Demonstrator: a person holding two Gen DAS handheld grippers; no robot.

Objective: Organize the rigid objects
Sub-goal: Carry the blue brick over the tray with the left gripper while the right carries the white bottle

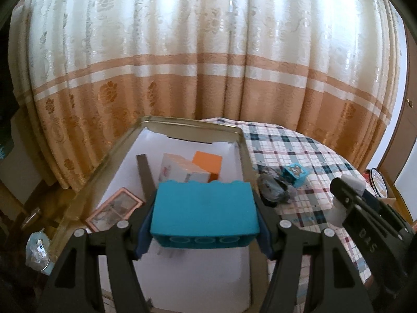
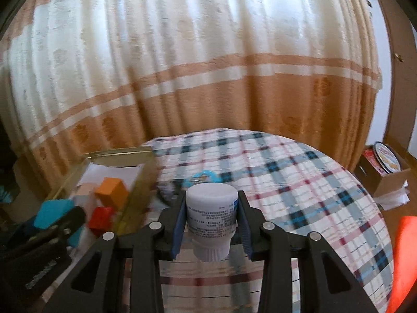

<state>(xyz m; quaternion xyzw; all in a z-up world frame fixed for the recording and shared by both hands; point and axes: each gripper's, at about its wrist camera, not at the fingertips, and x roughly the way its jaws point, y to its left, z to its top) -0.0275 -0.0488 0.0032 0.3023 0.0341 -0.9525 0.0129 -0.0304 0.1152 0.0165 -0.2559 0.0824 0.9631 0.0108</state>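
Left gripper [image 1: 204,230] pinches a teal toy brick [image 1: 204,210] over the gold tin [image 1: 243,140], frame centre; right gripper [image 2: 211,228] fingers clamp a white jar [image 2: 211,219].

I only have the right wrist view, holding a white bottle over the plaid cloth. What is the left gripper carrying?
Observer: The left gripper is shut on a blue toy brick, above the metal tin.
Operator: What lies in the tin's near left corner? My view blurs it.
Observer: A small copper-framed picture, flat on the white lining.
Operator: Anything left on the cloth by the tin?
Observer: A small blue cube beside a dark crumpled item, just right of the tin's wall.
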